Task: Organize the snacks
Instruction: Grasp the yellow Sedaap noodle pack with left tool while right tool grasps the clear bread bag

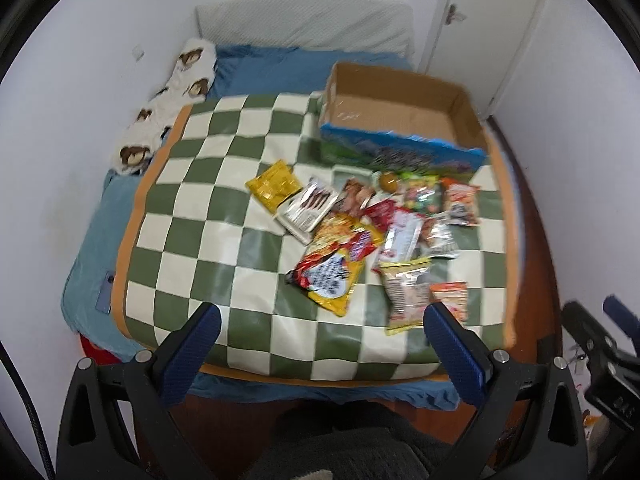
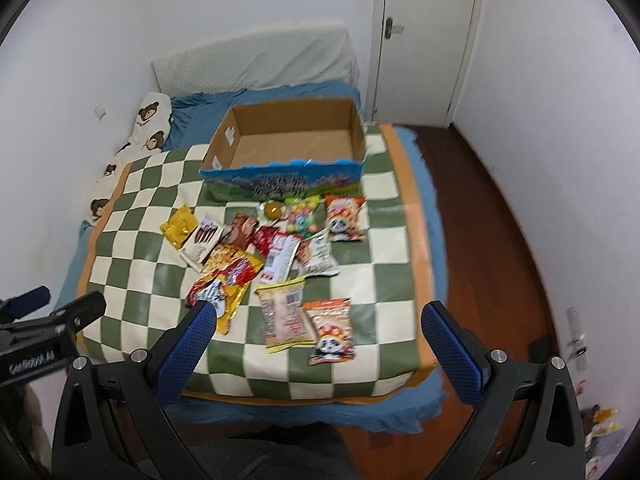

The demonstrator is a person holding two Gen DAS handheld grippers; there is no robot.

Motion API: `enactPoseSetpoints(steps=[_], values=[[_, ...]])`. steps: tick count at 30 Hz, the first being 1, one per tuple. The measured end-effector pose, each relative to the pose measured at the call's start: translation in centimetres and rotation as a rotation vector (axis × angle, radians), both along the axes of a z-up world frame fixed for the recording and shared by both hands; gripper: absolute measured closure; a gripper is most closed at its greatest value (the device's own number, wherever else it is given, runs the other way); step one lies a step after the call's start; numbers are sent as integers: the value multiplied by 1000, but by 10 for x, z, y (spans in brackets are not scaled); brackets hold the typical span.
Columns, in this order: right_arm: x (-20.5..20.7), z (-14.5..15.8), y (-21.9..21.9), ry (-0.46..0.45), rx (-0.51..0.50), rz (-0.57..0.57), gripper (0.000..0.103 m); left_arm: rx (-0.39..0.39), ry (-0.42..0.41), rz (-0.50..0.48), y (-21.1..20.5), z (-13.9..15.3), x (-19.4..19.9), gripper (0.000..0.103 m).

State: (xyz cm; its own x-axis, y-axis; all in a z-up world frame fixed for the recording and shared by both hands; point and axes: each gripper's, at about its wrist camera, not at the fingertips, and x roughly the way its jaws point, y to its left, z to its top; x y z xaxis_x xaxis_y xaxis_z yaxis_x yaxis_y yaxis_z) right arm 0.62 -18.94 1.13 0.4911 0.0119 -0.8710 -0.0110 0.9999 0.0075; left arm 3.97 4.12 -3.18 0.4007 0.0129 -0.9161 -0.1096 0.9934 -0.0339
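Observation:
Several snack packets lie in a loose pile (image 1: 360,232) on a green and white checkered mat (image 1: 208,216), also seen in the right wrist view (image 2: 272,256). An open, empty cardboard box (image 1: 404,120) with a blue printed front stands just behind them (image 2: 288,148). My left gripper (image 1: 322,324) is open and empty, above the mat's near edge. My right gripper (image 2: 320,322) is open and empty, hovering near an orange panda packet (image 2: 332,330) and a pale packet (image 2: 284,316).
The mat (image 2: 392,280) lies on a bed with a blue sheet (image 2: 320,404). A bear-print pillow (image 1: 168,104) lies at the far left by the wall. Wooden floor (image 2: 492,248) runs along the right side, with a white door (image 2: 428,40) beyond.

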Motion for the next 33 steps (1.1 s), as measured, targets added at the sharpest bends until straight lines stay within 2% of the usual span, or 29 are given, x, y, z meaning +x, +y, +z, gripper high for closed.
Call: enactPoseSetpoints(steps=[3,8,12,16,18,20,22,23,27,31,33], values=[[17,-33,2,77,60,3,0,31,47,3,9,-33,24,0],[61,-120,5,220,108,-11,0,49,139,-44,12,-97,72,0],[85,-192,7,315,107,-9,0,31,223,-138,-4,-150,114,0],[102,-252,9,383,128,-1,0,43,357,-272,-34,-214,147,0],[106,-273,13,400,121,5,0,71,387,-315,-44,-239,157,0],[107,-288,19,412,135,18,1,90,412,-351,-52,-261,164,7],[109,-298,27,411,133,41,1,119,401,-353,-55,-274,167,23],[110,-302,32,407,125,56,1,145,365,-346,-54,-277,166,24],[112,-317,48,400,71,122,4,120,312,-314,-46,-273,152,29],[119,-330,63,410,39,153,6,59,345,-205,-21,-273,122,30],[123,-336,69,412,28,162,15,30,372,-155,-9,-277,107,30]])
